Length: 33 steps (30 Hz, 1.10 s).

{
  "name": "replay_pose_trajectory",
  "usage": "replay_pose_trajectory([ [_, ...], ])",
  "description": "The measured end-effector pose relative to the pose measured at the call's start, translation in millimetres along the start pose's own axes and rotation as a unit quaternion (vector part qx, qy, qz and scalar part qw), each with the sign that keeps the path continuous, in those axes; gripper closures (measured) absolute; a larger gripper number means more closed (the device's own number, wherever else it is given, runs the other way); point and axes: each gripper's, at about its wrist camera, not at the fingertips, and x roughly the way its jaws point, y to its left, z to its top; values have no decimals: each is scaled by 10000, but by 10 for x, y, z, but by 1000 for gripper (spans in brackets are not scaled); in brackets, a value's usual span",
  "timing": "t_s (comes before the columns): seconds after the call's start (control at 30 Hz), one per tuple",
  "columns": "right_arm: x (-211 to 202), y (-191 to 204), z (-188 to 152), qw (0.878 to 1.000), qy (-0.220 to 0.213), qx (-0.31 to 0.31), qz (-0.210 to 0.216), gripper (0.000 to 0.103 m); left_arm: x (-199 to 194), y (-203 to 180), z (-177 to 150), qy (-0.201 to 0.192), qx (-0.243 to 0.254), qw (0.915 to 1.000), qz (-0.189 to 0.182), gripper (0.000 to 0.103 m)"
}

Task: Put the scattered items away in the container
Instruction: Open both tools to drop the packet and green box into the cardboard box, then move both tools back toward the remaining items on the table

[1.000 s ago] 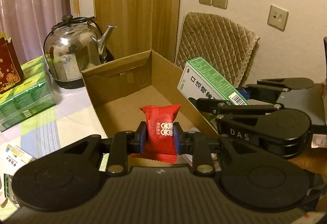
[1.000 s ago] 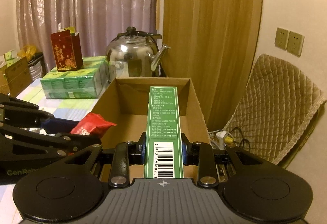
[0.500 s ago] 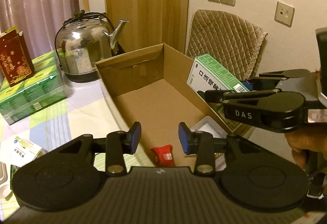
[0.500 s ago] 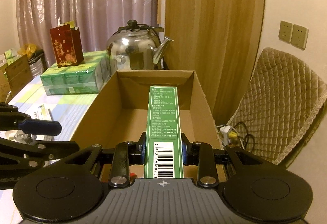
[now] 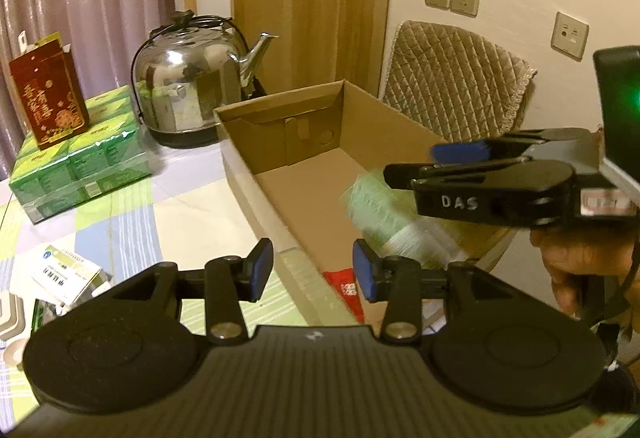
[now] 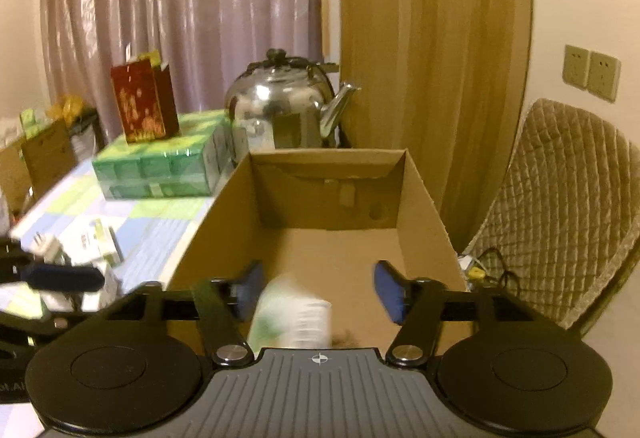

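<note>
Boxes and packets on the table are what the next move turns on, and they lie on the left side, away from the cardboard box [image 5: 280, 174]. A white and green packet [image 5: 66, 270] sits on the tablecloth [image 5: 132, 214] just left of the left gripper [image 5: 312, 270]. So the left hand is the nearer one for it. Its long side seems to run across the view, but only a corner shows, so I cannot be sure.

The left gripper has nothing between its fingers, and its jaws are opening. The red packet [image 5: 346, 284] already lies inside the box, just below them.

The right gripper [image 6: 318, 288] is over the box, and its jaws are opening too. The green box [image 6: 292, 312] is a blur between the blue pads [image 6: 390, 290], not pressed by them, so it looks to be dropping into the cardboard box. The right hand [image 5: 584, 262] is far from the things on the table.
</note>
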Motion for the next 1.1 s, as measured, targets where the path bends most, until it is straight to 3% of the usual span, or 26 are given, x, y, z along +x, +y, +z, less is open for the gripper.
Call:
replay_pose_trajectory([
  [0.43, -396, 77, -161, 9997, -109, 202, -127, 39, -316, 219, -294, 47, -320, 9992, 230, 57],
  [0.53, -540, 179, -173, 9996, -189, 197, -87, 35, -452, 276, -398, 32, -393, 9988, 285, 51],
  [0.67, -759, 383, -201, 9993, -351, 128, 39, 33, -668, 406, -613, 87, -540, 9975, 450, 42],
  [0.8, -895, 642, -252, 9988, -409, 69, 244, 17, -898, 605, -870, 156, -758, 9945, 702, 34],
  [1.0, -1017, 1104, -372, 9972, -294, -233, 648, 12, -1240, 926, -1255, 261, -1098, 9873, 1117, 18],
  [1.1, -1024, 1324, -445, 9954, -194, -353, 874, 9, -1373, 1070, -1411, 328, -1222, 9827, 1353, 15],
])
